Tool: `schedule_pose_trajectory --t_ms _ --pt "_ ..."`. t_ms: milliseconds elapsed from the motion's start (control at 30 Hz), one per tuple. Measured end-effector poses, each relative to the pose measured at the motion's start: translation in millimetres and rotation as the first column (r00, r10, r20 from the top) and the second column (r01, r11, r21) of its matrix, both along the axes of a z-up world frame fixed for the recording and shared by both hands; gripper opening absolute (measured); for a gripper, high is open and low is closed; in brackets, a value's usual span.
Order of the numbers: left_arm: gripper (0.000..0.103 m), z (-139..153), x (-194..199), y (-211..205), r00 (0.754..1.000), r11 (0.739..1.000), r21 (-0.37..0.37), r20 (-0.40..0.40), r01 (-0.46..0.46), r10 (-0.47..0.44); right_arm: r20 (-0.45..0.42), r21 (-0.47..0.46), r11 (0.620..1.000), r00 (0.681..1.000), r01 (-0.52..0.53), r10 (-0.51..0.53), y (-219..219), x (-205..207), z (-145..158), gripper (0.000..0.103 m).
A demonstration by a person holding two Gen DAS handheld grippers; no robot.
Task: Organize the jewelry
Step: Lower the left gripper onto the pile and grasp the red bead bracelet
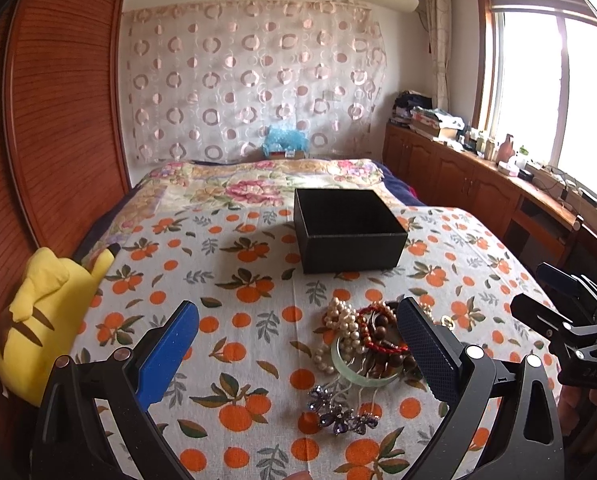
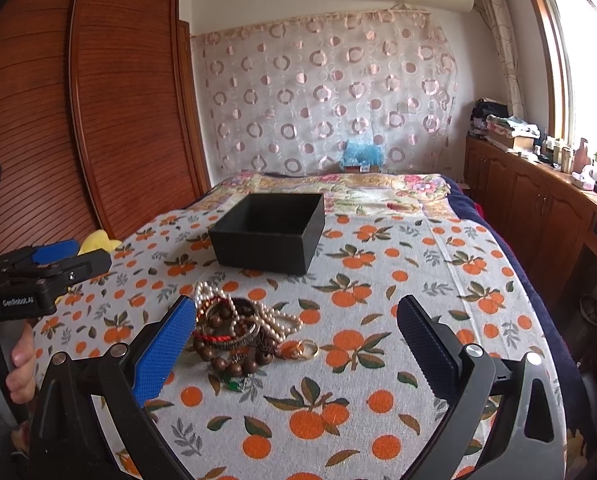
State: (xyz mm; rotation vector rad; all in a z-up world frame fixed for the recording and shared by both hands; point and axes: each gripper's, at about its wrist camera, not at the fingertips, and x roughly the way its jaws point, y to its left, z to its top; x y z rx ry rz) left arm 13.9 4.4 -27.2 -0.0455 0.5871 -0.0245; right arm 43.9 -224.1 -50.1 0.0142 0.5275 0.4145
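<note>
Low in the frame, both the left gripper [image 1: 298, 344] and the right gripper [image 2: 294, 340] stand spread wide, fingers empty. Jewelry pile [image 1: 372, 340] at lower centre on the orange-print bedspread [image 1: 234, 280]: pearls, wooden beads, glassy bangle, tangled. Beyond, rigid matte black box [image 1: 348, 228] looks empty. Judged start: first pick, pinch 1 strand cleanly.

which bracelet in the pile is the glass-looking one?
The pale green translucent bangle, a smooth rigid ring at the near edge of the jewelry pile. The other bracelets are beaded or braided: brown wooden beads, red cord, pearls.

Sunlit bedroom [image 2: 578, 60], slatted wardrobe [image 2: 130, 100]
</note>
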Motion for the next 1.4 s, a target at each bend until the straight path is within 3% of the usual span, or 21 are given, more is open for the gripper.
schedule_pose_trajectory --t_ms 267,500,567,633,733,833,967,1400 --pt "0.096 -22.5 15.4 -2.5 0.996 0.999 -0.008 -0.083 0.039 -0.039 -0.058 -0.018 1.000 0.998 -0.009 0.008 -3.7 6.0 -24.3 0.100" --pt "0.095 -41.1 25.5 -17.9 0.981 0.989 -0.035 -0.131 0.141 -0.144 -0.094 -0.047 0.998 0.995 -0.035 0.030 -3.3 9.1 -39.7 0.093" --pt "0.082 -44.3 29.2 -23.5 0.974 0.985 -0.045 -0.144 0.168 -0.173 -0.100 -0.053 0.998 0.994 -0.041 0.035 -2.4 9.3 -42.6 0.092" --pt "0.060 -47.3 33.8 -29.3 0.964 0.977 -0.061 -0.166 0.202 -0.210 -0.108 -0.058 0.997 0.993 -0.048 0.042 -1.1 10.0 -45.4 0.091" --pt "0.040 -48.7 38.7 -38.6 0.950 0.967 -0.072 -0.180 0.246 -0.255 -0.115 -0.063 0.996 0.992 -0.062 0.055 0.8 9.9 -47.2 0.087" --pt "0.029 -53.6 49.4 -44.3 0.938 0.959 -0.098 -0.201 0.267 -0.282 -0.111 -0.072 0.995 0.992 -0.073 0.065 3.3 8.8 -47.9 0.087" --pt "0.020 -60.7 61.9 -48.3 0.931 0.959 -0.099 -0.231 0.265 -0.281 -0.113 -0.072 0.994 0.991 -0.077 0.068 4.0 8.5 -48.0 0.087" --pt "0.018 -70.3 84.6 -44.4 0.933 0.970 -0.068 -0.266 0.234 -0.244 -0.112 -0.072 0.994 0.991 -0.077 0.069 5.0 8.4 -48.5 0.087"
